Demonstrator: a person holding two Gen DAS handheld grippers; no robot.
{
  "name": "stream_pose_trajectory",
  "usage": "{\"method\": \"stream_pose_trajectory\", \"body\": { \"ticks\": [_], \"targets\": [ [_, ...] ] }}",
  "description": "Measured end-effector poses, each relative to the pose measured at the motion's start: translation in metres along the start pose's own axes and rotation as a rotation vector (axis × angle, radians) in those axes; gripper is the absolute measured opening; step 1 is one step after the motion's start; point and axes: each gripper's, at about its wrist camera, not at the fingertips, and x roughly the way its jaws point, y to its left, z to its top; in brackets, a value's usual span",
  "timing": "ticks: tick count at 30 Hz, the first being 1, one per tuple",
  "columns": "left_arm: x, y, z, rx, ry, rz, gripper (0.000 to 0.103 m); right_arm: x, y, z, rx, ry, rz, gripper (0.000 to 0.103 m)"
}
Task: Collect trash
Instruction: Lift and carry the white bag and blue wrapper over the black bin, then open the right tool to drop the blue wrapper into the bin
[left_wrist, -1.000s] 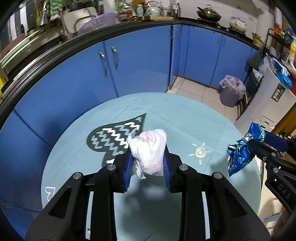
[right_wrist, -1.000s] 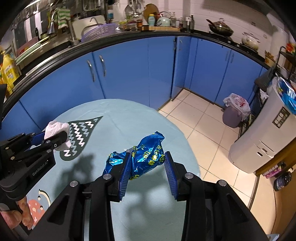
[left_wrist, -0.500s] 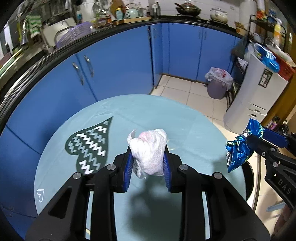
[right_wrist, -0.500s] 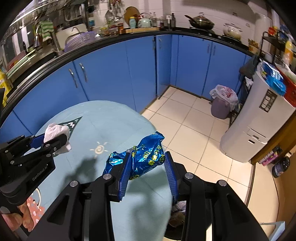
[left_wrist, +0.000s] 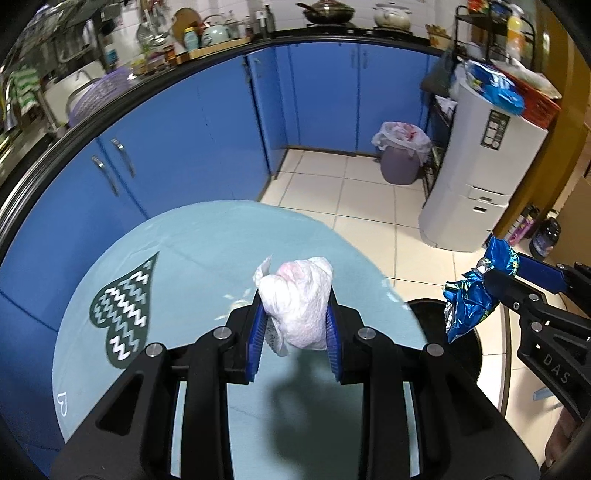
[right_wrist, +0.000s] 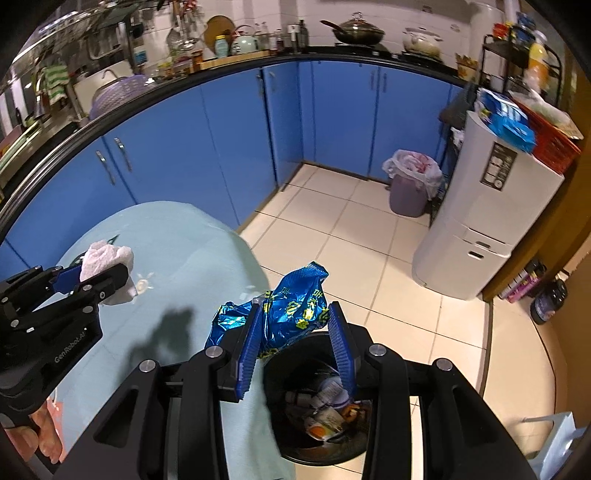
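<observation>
My left gripper (left_wrist: 294, 314) is shut on a crumpled white tissue wad (left_wrist: 300, 301), held above the round table (left_wrist: 192, 251) near its right side. The same wad (right_wrist: 107, 269) shows at the left of the right wrist view. My right gripper (right_wrist: 295, 325) is shut on a crumpled blue foil snack wrapper (right_wrist: 291, 306), held over the open black trash bin (right_wrist: 321, 398) beside the table. That bin holds several pieces of litter. In the left wrist view the wrapper (left_wrist: 476, 291) hangs at the right, above the bin's rim (left_wrist: 424, 303).
Blue kitchen cabinets (right_wrist: 236, 140) curve behind the table. A grey bin with a white liner (right_wrist: 410, 184) stands in the floor corner, next to a white appliance (right_wrist: 480, 221). A light teal cloth with a dark heart print (left_wrist: 125, 306) covers the table. A person's fingers (right_wrist: 40, 439) show bottom left.
Both grippers have swung to the right with their loads. The table has slid left in both views, and the black bin has come in under the right gripper.
</observation>
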Motion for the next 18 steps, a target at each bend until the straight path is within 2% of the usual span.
{"method": "stream_pose_trajectory", "body": {
  "ticks": [13,18],
  "targets": [
    [0.008,-0.059,0.01,0.081,0.003,-0.058,0.029,0.007,-0.051,-0.014,0.075,0.029,-0.044,0.036],
    [0.011,-0.074,0.012,0.105,0.007,-0.07,0.029,0.013,-0.063,-0.019,0.088,0.046,-0.026,0.039]
  ]
}}
